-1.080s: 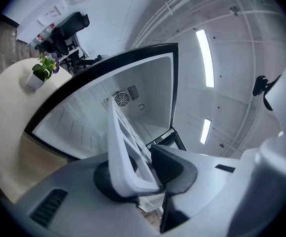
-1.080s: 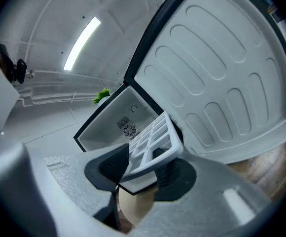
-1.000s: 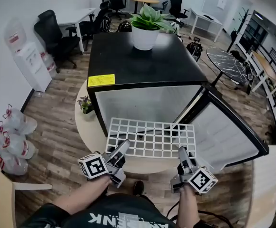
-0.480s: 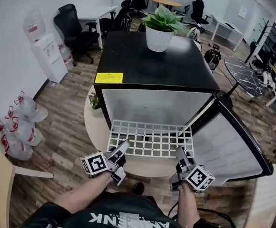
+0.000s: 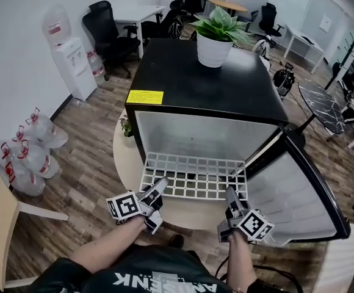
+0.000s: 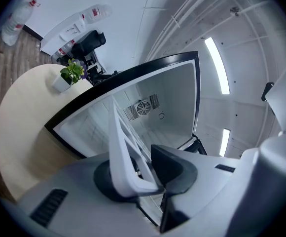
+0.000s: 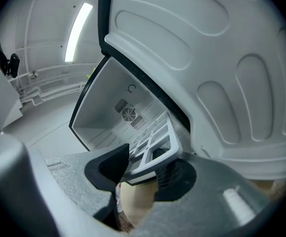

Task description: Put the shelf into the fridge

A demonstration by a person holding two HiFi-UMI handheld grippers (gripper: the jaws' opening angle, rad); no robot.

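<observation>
The white grid shelf (image 5: 194, 176) lies roughly level at the mouth of the fridge (image 5: 207, 84). Its far edge is just inside the fridge's open front and its near edge projects out of the fridge toward the person.

The left gripper (image 5: 160, 189) is clamped on the shelf's near edge at the fridge's left side. In the left gripper view its 2 jaws are closed down to the thickness of the shelf (image 6: 119, 142), which passes between them. The right gripper (image 5: 231, 199) is clamped on the same edge at the fridge's right side, and the right gripper view shows both jaws pressed on the shelf (image 7: 153, 144) frame.

The fridge cavity is white, with a round fan vent (image 6: 142, 106) on the back wall. The fridge door (image 5: 299, 188) stands open at the fridge's right.

- On top of the fridge: 1 potted plant (image 5: 215, 44) near the rear edge and 1 yellow label (image 5: 145, 96) at the front left corner.
- Under the fridge: a round pale table (image 5: 123, 157).
- Left of the fridge: a water dispenser (image 5: 73, 60) against the wall and several water bottles (image 5: 24, 157) on the wood floor.
</observation>
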